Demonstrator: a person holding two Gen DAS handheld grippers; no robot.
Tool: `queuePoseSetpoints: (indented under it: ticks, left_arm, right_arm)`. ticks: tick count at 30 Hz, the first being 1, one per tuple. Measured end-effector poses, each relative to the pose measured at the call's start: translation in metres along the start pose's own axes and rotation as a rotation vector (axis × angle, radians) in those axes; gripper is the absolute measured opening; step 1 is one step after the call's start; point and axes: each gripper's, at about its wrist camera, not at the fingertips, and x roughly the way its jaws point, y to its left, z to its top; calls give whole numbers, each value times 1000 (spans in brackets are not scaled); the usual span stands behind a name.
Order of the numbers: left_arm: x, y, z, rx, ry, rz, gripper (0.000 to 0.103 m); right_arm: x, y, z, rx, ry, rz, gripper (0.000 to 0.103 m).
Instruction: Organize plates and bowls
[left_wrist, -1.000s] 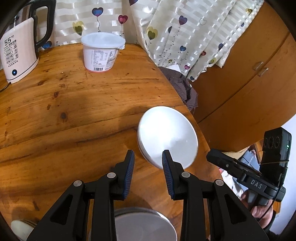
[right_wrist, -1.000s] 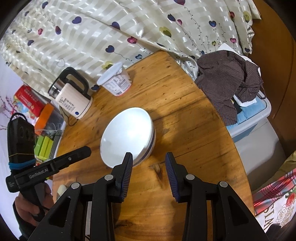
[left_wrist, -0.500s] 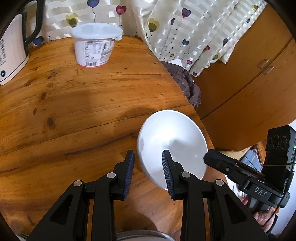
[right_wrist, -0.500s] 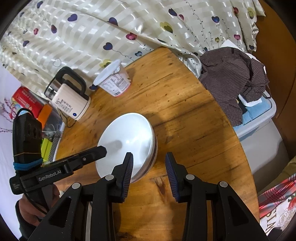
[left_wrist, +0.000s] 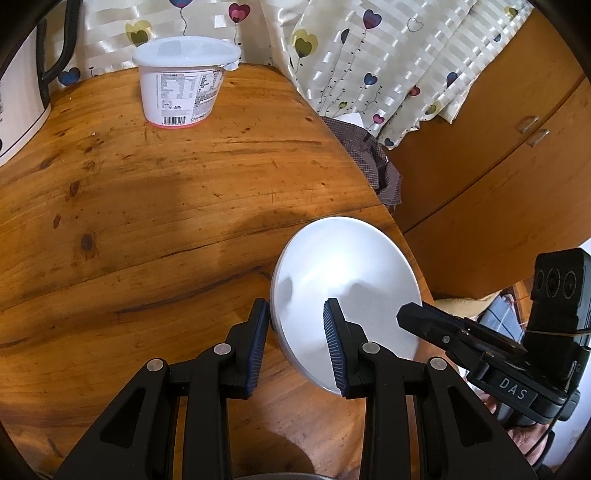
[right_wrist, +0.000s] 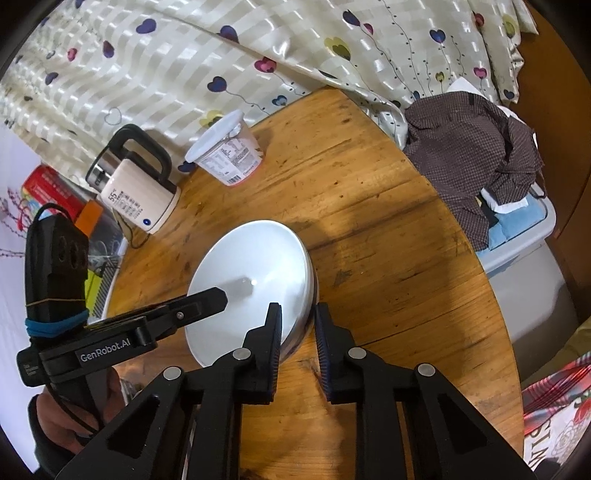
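Observation:
A stack of white bowls (left_wrist: 347, 280) sits near the right edge of the round wooden table (left_wrist: 166, 192); it also shows in the right wrist view (right_wrist: 258, 273). My left gripper (left_wrist: 293, 325) is open, with one finger on each side of the stack's near-left rim. My right gripper (right_wrist: 297, 325) is open but narrower, straddling the stack's opposite rim, one finger inside and one outside. Whether the pads touch the rim I cannot tell. The rim of another metal dish (left_wrist: 280, 475) peeks in at the bottom of the left wrist view.
A white lidded tub (left_wrist: 184, 81) and a kettle (right_wrist: 136, 192) stand at the back of the table by the curtain. A dark shirt (right_wrist: 476, 155) lies on a storage box beyond the table's edge. A wooden cabinet (left_wrist: 517, 155) stands to the right.
Both grippers have moved in on the bowl stack from opposite sides, so each now straddles its rim. The right gripper's jaws have narrowed.

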Motion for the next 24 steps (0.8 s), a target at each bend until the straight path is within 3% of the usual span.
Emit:
queuePoseSetpoints:
  ticks: [24]
  left_arm:
    - [-40, -4, -19, -2, -44, 1, 32]
  right_arm:
    - [-29, 28, -7, -42, -26, 26, 17]
